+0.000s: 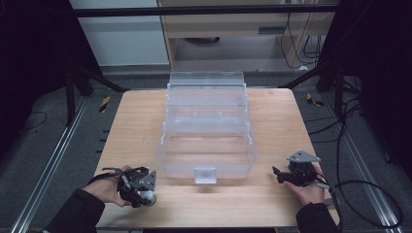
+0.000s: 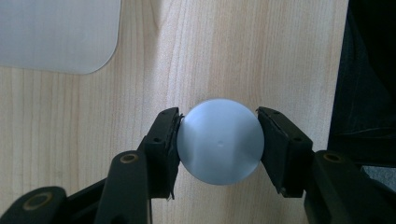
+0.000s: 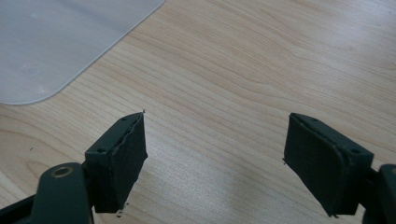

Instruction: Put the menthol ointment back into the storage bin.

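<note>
**Q:** So, what is lying on the pale wooden desk right now?

**A:** A large clear plastic storage box with stepped tiers is sitting open in the middle. A person is reaching in from the near edge, holding a gripper in each hand.

**Q:** What is the left gripper doing?

**A:** It is holding a small pale grey-blue ball. Its two black fingers are pressing against opposite sides of the ball, with the desk showing behind. In the high view the left gripper is sitting near the desk's front left corner, with the ball low at its tip.

**Q:** And the right gripper?

**A:** Its fingers are standing wide apart with nothing between them, just bare wood. In the high view it is waiting near the front right.

**Q:** Which way is the box lying from the ball?

**A:** Ahead of it and to the right, close by. The box's long side is running across the desk, and its small front latch tab is facing the person. The left hand is the nearer one, so any drop into the front tier would probably be its job.
</note>
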`<state>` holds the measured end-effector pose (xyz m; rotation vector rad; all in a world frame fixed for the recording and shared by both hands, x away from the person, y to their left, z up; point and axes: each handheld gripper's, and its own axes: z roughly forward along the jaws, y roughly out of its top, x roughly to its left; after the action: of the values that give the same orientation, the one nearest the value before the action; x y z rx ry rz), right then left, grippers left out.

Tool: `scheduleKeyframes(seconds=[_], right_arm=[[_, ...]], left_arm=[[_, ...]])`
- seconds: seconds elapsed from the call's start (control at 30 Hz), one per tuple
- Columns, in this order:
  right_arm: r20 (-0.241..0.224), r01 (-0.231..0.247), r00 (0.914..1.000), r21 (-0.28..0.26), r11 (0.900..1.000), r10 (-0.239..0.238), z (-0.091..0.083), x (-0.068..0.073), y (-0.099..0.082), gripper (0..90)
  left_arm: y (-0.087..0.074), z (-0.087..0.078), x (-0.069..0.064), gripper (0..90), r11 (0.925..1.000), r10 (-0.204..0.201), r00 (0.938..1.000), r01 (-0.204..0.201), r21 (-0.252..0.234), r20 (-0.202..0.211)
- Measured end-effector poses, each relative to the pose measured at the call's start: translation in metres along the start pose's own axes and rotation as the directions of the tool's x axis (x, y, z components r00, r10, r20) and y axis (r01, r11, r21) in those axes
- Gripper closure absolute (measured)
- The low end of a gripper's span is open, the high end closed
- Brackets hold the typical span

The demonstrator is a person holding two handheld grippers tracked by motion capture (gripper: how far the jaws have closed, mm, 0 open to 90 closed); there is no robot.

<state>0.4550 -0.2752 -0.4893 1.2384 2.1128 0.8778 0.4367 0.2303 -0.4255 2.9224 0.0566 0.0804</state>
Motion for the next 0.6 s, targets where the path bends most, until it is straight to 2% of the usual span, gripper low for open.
scheduleKeyframes(seconds=[0.2,0.23,0.6], right_arm=[[-0.006,-0.006,1.0,-0.003,1.0,0.006,-0.001,0.0,0.0,21.3],[-0.009,-0.008,0.9999,-0.004,1.0,0.008,-0.001,0.0,0.0,21.3],[-0.011,-0.021,0.9997,-0.001,0.9998,0.021,-0.003,-0.003,-0.003,21.4]], left_arm=[[0.002,-0.014,0.0,50.3,0.9998,-0.012,0.9999,0.011,-0.014,-0.011],[0.003,-0.022,0.002,50.3,0.9998,-0.01,0.9997,0.01,-0.017,-0.022],[0.011,-0.058,0.009,50.3,0.9991,-0.013,0.9971,0.01,-0.042,-0.075]])
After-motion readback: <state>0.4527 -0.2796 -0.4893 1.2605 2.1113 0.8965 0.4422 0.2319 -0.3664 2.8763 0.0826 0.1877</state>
